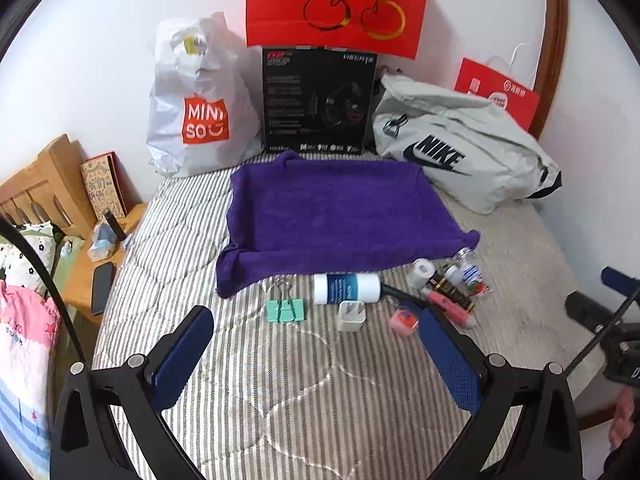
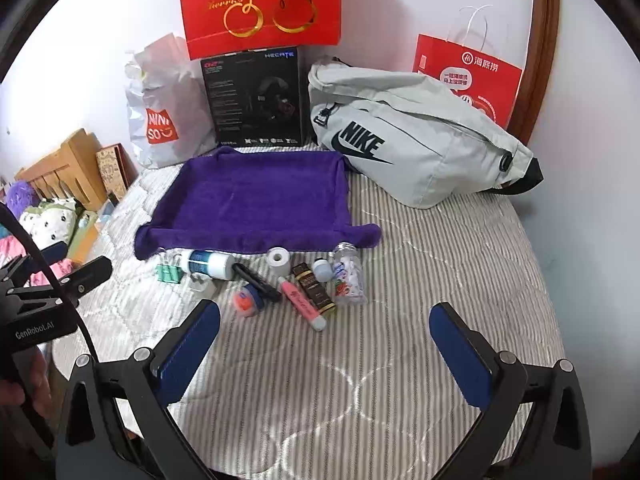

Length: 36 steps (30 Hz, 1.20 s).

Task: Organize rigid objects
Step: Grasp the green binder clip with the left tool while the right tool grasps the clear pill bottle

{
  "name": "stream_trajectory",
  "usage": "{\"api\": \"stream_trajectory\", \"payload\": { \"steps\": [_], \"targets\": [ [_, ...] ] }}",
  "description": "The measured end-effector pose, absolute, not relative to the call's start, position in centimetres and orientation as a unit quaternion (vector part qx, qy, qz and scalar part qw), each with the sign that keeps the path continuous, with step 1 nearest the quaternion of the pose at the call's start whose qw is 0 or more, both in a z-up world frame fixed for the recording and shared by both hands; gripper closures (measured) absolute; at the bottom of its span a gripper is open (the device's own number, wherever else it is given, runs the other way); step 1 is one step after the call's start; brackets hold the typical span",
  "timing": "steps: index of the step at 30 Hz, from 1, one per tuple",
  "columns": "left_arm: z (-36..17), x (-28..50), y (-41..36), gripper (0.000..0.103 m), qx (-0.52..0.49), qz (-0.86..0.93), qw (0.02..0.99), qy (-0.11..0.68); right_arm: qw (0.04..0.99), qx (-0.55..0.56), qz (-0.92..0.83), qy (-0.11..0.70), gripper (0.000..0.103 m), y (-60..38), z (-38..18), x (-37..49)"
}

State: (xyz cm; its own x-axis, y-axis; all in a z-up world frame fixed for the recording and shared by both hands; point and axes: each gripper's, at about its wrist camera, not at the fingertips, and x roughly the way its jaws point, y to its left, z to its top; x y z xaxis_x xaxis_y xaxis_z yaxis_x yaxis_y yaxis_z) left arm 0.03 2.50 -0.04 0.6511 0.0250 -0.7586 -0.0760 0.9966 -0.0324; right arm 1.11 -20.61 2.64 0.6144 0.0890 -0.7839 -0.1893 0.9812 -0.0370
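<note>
A purple towel [image 1: 332, 208] [image 2: 256, 204] lies spread on the striped bed. Along its near edge sit small items: green binder clips [image 1: 285, 309] [image 2: 168, 273], a white bottle with a blue label [image 1: 346, 288] [image 2: 208, 263], a white charger cube [image 1: 351, 315] [image 2: 203, 286], an orange case [image 1: 405, 320] [image 2: 246, 300], a pink tube [image 1: 446, 307] [image 2: 302, 303], a dark brown box [image 2: 314, 289], a tape roll [image 2: 279, 261] and a clear jar [image 2: 350, 274]. My left gripper [image 1: 316, 336] and right gripper [image 2: 325, 330] hover open above the bed, short of the items, holding nothing.
Against the wall stand a white shopping bag [image 1: 196, 100], a black box [image 1: 318, 100], a grey sports bag [image 2: 416, 140] and red paper bags [image 2: 468, 80]. A wooden nightstand [image 1: 86, 276] with a phone is on the left. The bed's right edge curves by the wall.
</note>
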Motion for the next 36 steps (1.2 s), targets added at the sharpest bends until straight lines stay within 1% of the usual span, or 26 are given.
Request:
{"api": "stream_trajectory", "payload": {
  "steps": [4,11,17,19,23,25,27,30,34,36],
  "targets": [
    [-2.5,0.8,3.7,0.000,-0.031,0.027,0.903,0.428,0.896,-0.074,0.073,0.431,0.000,-21.1,1.4,1.6],
    [-7.7,3.0,6.6,0.000,-0.072,0.034,0.889,0.452,0.889,-0.049,0.080,0.449,0.000,-22.9,-0.6,2.5],
    [-11.4,5.9,7.6,0.000,-0.083,0.049,0.876,0.473,0.878,-0.047,0.057,0.473,0.000,-24.3,-2.6,3.8],
    [-12.4,6.6,7.7,0.003,-0.083,0.051,0.874,0.477,0.875,-0.041,0.053,0.480,0.000,-24.7,-3.2,4.2],
    [-13.5,7.5,7.4,0.004,-0.078,0.053,0.874,0.477,0.871,-0.041,0.048,0.487,0.000,-25.2,-4.1,5.1],
    [-13.9,7.8,7.3,0.021,-0.077,0.052,0.876,0.473,0.871,-0.043,0.045,0.488,0.000,-25.4,-4.7,5.8],
    [-14.3,8.0,7.4,0.022,-0.081,0.053,0.874,0.477,0.868,-0.043,0.045,0.492,0.001,-25.5,-5.2,6.5],
    [-14.3,7.9,7.0,0.025,-0.064,0.053,0.879,0.469,0.865,-0.039,0.056,0.496,0.008,-25.7,-6.3,7.8],
    [-14.4,7.8,6.1,0.045,-0.025,0.053,0.882,0.467,0.862,-0.026,0.068,0.502,0.013,-25.6,-7.3,9.5],
    [-14.3,7.8,6.0,0.051,-0.031,0.049,0.884,0.464,0.864,-0.014,0.085,0.497,0.015,-25.4,-7.7,10.5]
  ]
}}
